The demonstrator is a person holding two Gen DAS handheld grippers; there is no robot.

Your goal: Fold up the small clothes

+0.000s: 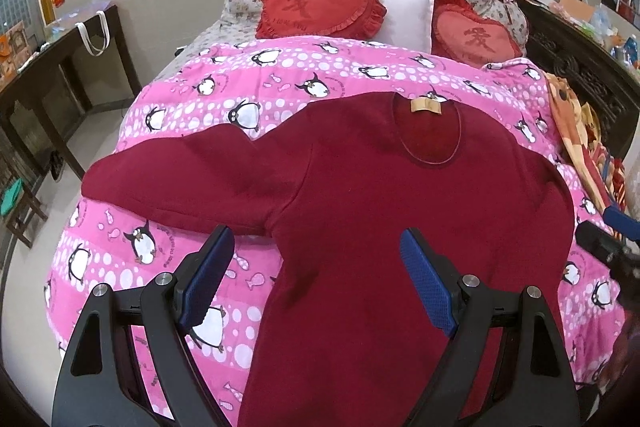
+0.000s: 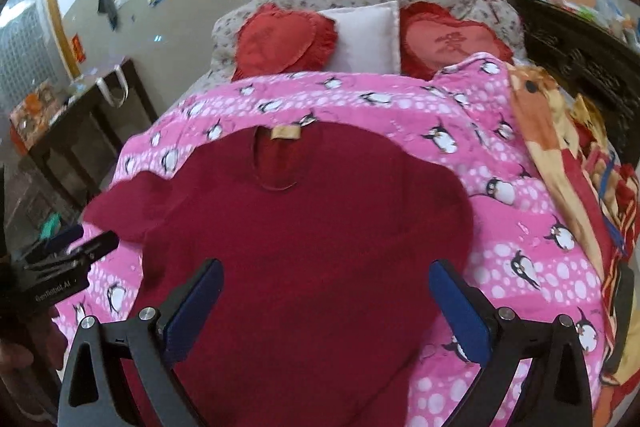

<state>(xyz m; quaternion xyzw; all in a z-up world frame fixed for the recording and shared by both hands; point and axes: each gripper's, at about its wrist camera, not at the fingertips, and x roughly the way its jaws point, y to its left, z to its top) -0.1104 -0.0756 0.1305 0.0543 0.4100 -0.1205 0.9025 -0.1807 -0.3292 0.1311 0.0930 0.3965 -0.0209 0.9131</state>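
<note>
I have the left hand-held gripper [image 1: 316, 259] hanging over the near left part of the dark red sweater [image 1: 360, 227], its blue pads [image 1: 208, 279] spread wide apart with nothing between them. My right hand-held gripper [image 2: 326, 291] hangs over the sweater's near middle, its pads likewise wide apart and empty. The sweater lies flat, front up, on the pink penguin quilt [image 1: 192, 99] covering the bed, neckline and tan label [image 1: 426, 106] toward the far end. Its left sleeve [image 1: 180, 179] stretches out to the left edge of the quilt; I cannot make out the right sleeve. Beyond the quilt, two red heart cushions [image 1: 316, 3] flank a white pillow [image 1: 408, 7]. A dark desk [image 1: 48, 75] stands left of the bed.
</note>
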